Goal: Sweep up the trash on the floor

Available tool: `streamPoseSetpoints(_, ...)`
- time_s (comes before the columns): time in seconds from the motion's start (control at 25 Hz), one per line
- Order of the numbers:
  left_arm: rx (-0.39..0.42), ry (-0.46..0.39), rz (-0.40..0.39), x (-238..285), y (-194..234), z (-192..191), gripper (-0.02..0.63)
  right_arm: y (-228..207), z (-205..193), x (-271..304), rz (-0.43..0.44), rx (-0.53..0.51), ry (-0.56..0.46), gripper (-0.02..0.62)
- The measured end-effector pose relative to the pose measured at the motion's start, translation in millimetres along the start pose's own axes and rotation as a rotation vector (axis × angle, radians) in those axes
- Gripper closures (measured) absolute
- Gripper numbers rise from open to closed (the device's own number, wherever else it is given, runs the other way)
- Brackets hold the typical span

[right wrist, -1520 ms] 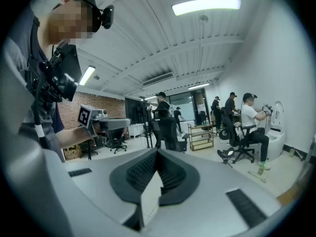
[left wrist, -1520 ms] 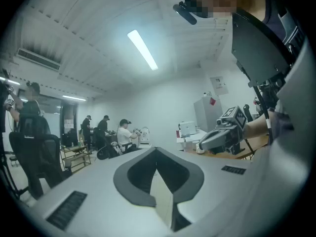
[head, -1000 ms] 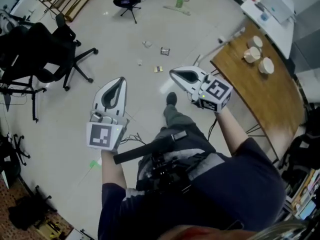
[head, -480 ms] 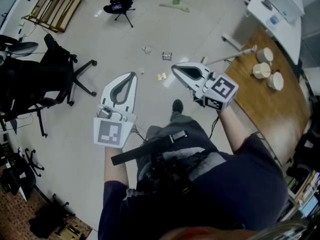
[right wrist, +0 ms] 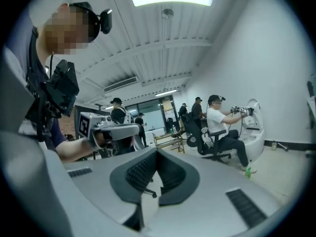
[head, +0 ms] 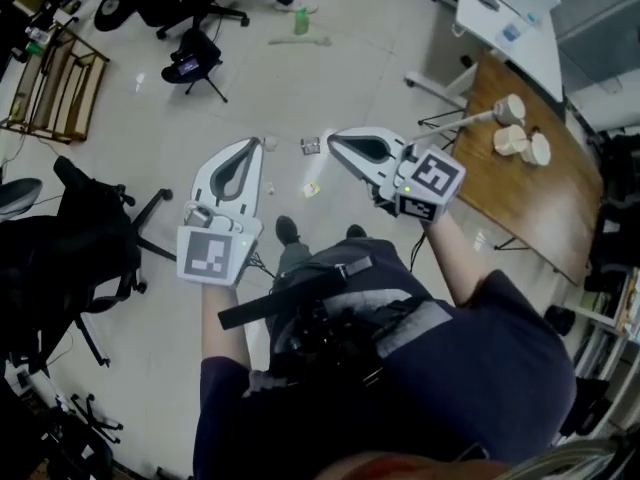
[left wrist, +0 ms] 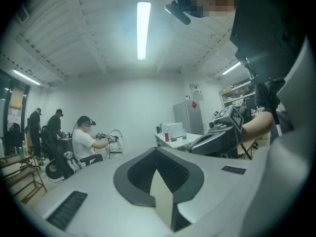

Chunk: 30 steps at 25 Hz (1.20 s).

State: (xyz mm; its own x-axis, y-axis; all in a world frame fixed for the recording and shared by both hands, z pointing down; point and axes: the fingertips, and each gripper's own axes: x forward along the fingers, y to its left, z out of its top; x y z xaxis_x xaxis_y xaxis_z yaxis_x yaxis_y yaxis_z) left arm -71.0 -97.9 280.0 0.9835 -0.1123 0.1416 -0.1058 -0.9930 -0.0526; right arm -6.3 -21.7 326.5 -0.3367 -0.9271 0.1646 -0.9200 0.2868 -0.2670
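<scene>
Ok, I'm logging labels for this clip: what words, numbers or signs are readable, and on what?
None readable.
Left gripper and right gripper: square black-and-white markers, no letters.
Trash: any print too small.
Red sticker on the grey cabinet: blurred.

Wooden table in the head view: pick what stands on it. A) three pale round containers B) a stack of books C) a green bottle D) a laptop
A: three pale round containers stand close together on the wooden table, near its far end.
</scene>
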Motion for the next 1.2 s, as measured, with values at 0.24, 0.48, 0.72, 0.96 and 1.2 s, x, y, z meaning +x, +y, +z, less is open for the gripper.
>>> streamPoseSetpoints(0.24, 0.033, -0.054, -0.24, 59, 42, 21, 0.606, -38, 44, 22, -0.265, -0.067, -0.055, 0.578)
streamPoseSetpoints(0.48, 0.049, -0.095, -0.457, 118, 13, 38, 0.606, -78, 74, -29, -0.511, -0.121, -0.09, 0.578)
streamPoseSetpoints(0.72, 0.14, -0.092, -0.657, 168, -50, 63, 0.606, -119, 79, -134, -0.777, -0.12, -0.129, 0.578)
streamPoseSetpoints(0.96, 0.18, -0.07, -0.715, 233, -97, 76, 0.606, -176, 64, -220, -0.918, -0.07, -0.132, 0.577)
streamPoseSetpoints(1.2, 0.187, -0.032, -0.783, 303, -160, 66, 0.606, -234, 50, -270, -0.956, -0.082, -0.108, 0.548)
